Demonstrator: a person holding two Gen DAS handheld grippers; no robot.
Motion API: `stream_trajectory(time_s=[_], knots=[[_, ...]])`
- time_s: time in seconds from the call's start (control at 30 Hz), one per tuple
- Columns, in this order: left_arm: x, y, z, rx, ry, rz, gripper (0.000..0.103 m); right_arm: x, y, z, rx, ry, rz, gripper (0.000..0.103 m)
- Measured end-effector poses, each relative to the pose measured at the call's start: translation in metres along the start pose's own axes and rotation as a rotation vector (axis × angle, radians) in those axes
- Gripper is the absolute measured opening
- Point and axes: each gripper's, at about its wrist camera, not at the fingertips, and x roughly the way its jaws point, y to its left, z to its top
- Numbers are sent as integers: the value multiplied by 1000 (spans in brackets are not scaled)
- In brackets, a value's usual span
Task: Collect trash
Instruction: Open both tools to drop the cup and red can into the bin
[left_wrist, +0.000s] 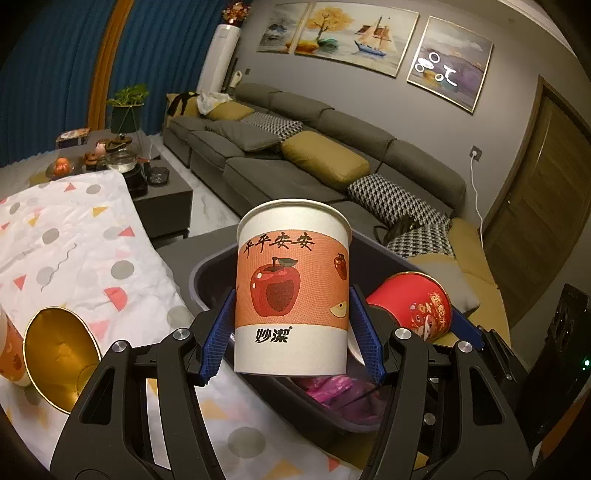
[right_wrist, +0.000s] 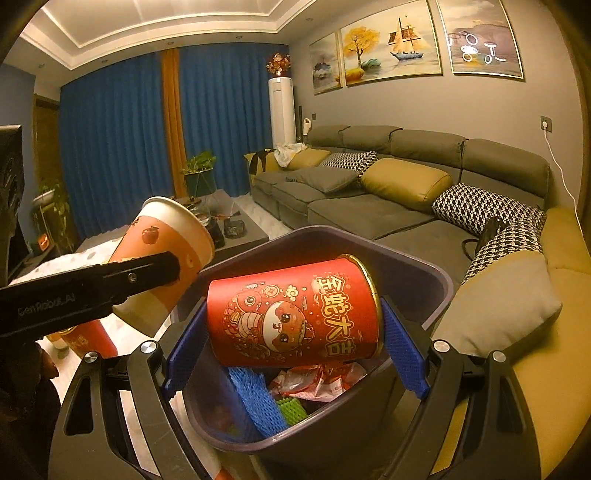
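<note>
Red paper with gold lettering wraps the cup (right_wrist: 295, 314) clamped on its side in the right gripper (right_wrist: 295, 332), the blue pads pressing its base and its gold rim. It hangs over the open mouth of the dark purple bin (right_wrist: 424, 266). The left gripper (left_wrist: 291, 328) is clamped on an upright white and orange apple-print cup (left_wrist: 291, 288), its blue pads (left_wrist: 218, 339) against both sides, at the near rim of the same bin (left_wrist: 199, 280).

Beside the bin lies the worktop under a white cloth (left_wrist: 74, 236) dotted with grey circles and coloured triangles. On it, near the left gripper, a tipped cup (left_wrist: 59, 354) shows its gold inside, and another apple-print cup (left_wrist: 9, 350) shows at the frame's edge. A grey sofa (left_wrist: 314, 147) with mustard and houndstooth cushions runs behind the bin, and a low table (left_wrist: 155, 184) holding a glass teapot stands beyond the cloth.

Only the right wrist view looks into the bin: blue foam netting (right_wrist: 255, 398), a green piece (right_wrist: 291, 410) and red wrappers (right_wrist: 317, 380) lie inside. It also shows the left gripper's black arm (right_wrist: 88, 288) crossing in front of the apple-print cup (right_wrist: 166, 240). The left wrist view shows pink plastic (left_wrist: 332, 387) in the bin and the red cup (left_wrist: 417, 306) just beyond the apple-print one.
</note>
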Motion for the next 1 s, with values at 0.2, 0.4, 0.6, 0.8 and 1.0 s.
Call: stream_trajectory(time_s=[0.2,0.4,0.6,0.8,1.0], knots=[[6,2,-2,-21,15,-11,59,2,-1,-2,-1,7,-2,85],[10,-2,-3,-20,23,-21,59,3,-1,-6,-4,5,-9,85],[15,-1,-4,-31,31,-28,60,0,-9,-9,9,-4,-18,88],[18,-4,-7,-36,36,-40,60,-10,-18,-13,38,-7,-39,88],[20,-10,-11,-19,42,-67,77,-24,-30,-16,85,-20,-57,89]])
